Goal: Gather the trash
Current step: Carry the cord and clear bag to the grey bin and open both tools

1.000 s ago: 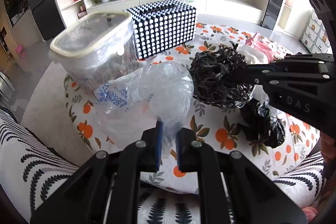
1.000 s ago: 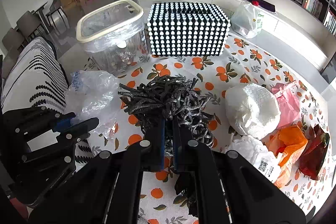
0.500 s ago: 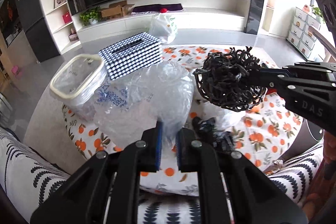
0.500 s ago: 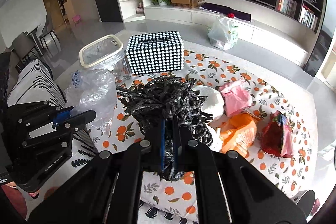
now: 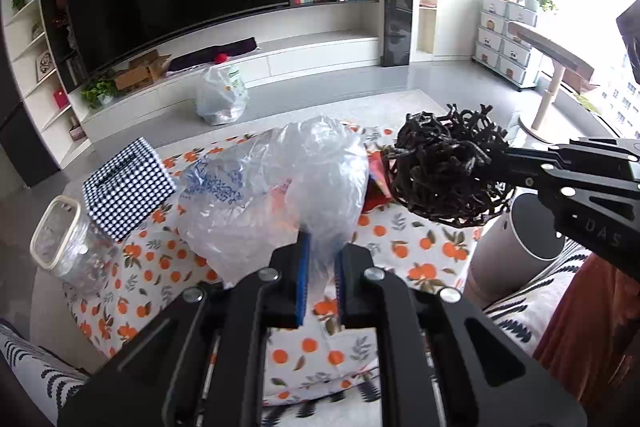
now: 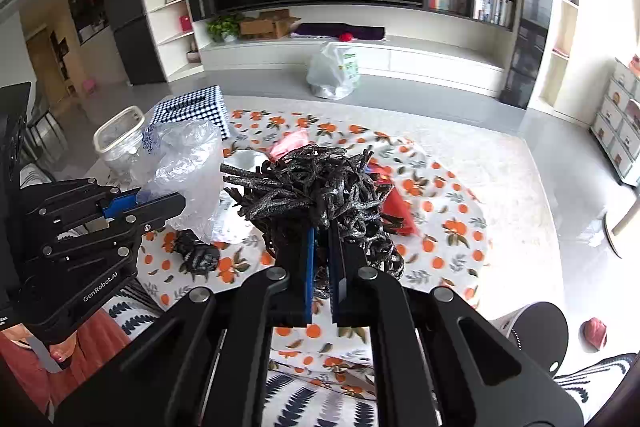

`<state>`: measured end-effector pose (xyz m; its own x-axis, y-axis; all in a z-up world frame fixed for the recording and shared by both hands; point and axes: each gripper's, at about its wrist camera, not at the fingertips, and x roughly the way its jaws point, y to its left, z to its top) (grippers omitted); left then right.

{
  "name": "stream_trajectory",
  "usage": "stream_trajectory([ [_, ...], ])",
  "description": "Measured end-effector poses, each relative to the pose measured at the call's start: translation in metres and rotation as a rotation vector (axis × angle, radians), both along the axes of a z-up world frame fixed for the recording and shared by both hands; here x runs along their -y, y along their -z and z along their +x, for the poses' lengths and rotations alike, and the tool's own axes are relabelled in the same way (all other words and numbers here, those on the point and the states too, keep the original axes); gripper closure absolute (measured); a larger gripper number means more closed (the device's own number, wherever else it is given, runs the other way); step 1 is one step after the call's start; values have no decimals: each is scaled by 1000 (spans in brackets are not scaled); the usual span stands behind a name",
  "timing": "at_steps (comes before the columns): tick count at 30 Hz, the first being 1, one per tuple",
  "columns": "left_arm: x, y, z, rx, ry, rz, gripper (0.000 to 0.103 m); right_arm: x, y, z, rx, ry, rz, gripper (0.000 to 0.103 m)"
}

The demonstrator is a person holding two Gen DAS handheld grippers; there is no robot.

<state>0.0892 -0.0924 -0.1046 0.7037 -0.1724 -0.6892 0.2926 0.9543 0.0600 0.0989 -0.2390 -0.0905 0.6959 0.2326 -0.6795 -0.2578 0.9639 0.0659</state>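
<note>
Both grippers are clamped and loaded. Left gripper [image 5: 320, 247] pinches a neck of the clear plastic bag [image 5: 276, 183]; the bulk balloons from its tips toward 11 o'clock in the left wrist view, off the table. Thin film, so a narrow pinch is probably enough, though I'd expect it to slip if jerked.

Right gripper [image 6: 322, 227] is closed on the black shredded tangle [image 6: 316, 187]. The clump sits on top of the tips at 12 o'clock in the right wrist view, with strands hanging down between and around the jaws. Only a few strands look trapped, so it may shed bits.

Both loads are in the air above the orange-print tablecloth [image 5: 400, 243], side by side, tangle at 3 o'clock of the bag. My read: one piece per gripper to save a trip. The dark-topped cylinder [image 5: 532, 227] at 3 o'clock, just off the table edge, looks like the bin.

Left on the cloth: small black wad [image 6: 198, 259] at 9 o'clock of the right tips, red wrapper [image 6: 396, 207] at 2 o'clock, pink piece [image 6: 290, 143] beyond at 12. Further out at 10 to 11 o'clock: lined clear tub [image 6: 118, 139] and checked tissue box [image 6: 192, 111]. White bag [image 6: 334, 73] on the floor by the TV unit, farthest.
</note>
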Motion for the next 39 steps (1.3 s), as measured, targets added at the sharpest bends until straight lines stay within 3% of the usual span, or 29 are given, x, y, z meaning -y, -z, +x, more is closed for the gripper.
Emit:
stream_trajectory([
  [9,146,9,12,-23,193,-30,92,163,1,-32,26,291,48,98],
  [19,301,38,14,-76,402,-20,92,301,34,-70,0,549,78,98],
  [29,398,102,33,-185,537,37,92,380,108,-85,-101,715,143,98],
  [39,456,186,55,-326,615,114,92,409,174,-63,-252,765,163,97],
])
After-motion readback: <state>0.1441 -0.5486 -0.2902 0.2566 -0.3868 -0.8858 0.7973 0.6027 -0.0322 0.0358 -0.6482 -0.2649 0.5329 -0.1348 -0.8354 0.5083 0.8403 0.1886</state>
